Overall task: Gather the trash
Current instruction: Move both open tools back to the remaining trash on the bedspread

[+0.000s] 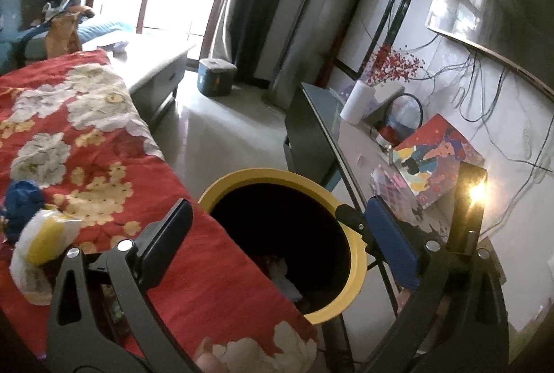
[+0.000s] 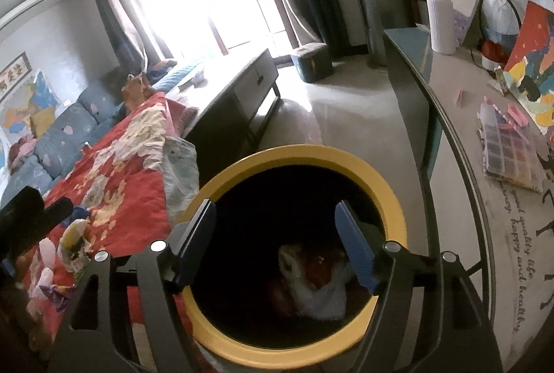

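1. My right gripper (image 2: 277,241) hangs directly over the mouth of the yellow-rimmed trash bin (image 2: 384,186), its fingers spread wide with nothing between them.
2. Down inside the bin I see a crumpled white wrapper with red scraps (image 2: 318,283); it lies on the dark bottom, below and between my right fingers, closer to the blue-padded one.
3. My left gripper (image 1: 277,241) is also spread apart and empty. Its dark finger (image 1: 166,241) sits over the red floral quilt (image 1: 86,137), and its blue-padded finger (image 1: 391,241) sits past the bin's far rim, near the glass-topped side table (image 1: 349,144).
4. From the left wrist view the bin (image 1: 356,255) stands just beside the quilt's edge, with white scraps showing inside.
5. More trash lies on the quilt to the left of my dark left finger: a white-and-yellow plastic wrapper (image 1: 41,241) and a crumpled blue wad (image 1: 22,203) just beyond it, both well outside the fingers.
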The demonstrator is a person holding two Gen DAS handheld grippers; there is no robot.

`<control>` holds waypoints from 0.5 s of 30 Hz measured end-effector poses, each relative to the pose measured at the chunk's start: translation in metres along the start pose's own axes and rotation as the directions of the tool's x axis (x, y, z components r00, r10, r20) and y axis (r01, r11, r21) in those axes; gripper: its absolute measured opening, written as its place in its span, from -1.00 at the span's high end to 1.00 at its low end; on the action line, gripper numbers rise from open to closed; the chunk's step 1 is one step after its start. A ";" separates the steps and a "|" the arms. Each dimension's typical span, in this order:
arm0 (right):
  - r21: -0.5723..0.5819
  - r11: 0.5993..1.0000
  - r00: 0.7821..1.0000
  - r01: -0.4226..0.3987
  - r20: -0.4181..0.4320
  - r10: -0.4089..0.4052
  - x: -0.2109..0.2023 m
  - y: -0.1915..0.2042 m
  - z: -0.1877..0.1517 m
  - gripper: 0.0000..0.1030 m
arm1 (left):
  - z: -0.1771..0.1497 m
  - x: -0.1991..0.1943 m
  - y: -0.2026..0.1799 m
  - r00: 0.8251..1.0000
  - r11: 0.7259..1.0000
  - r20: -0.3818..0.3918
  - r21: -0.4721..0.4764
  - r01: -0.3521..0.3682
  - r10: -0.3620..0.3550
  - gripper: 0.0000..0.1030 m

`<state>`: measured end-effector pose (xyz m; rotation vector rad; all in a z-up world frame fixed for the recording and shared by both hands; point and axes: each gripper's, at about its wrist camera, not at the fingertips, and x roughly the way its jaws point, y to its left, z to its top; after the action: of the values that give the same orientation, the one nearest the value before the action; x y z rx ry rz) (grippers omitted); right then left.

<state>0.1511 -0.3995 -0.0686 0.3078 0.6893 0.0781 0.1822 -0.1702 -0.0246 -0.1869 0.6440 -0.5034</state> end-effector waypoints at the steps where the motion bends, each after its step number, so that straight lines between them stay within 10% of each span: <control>1: -0.004 1.000 1.000 -0.001 0.002 0.001 -0.001 0.002 0.000 -0.38 | 0.000 -0.003 0.001 1.000 1.000 0.005 -0.002 -0.008 0.008 -0.79; 15: -0.078 0.996 0.999 -0.044 0.015 0.046 -0.012 0.038 0.001 -0.42 | -0.002 -0.044 0.021 0.993 0.996 0.080 -0.034 -0.081 0.084 -0.79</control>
<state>0.1438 -0.3652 -0.0489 0.2494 0.6614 0.1448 0.1590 -0.1302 -0.0095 -0.2081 0.5773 -0.4041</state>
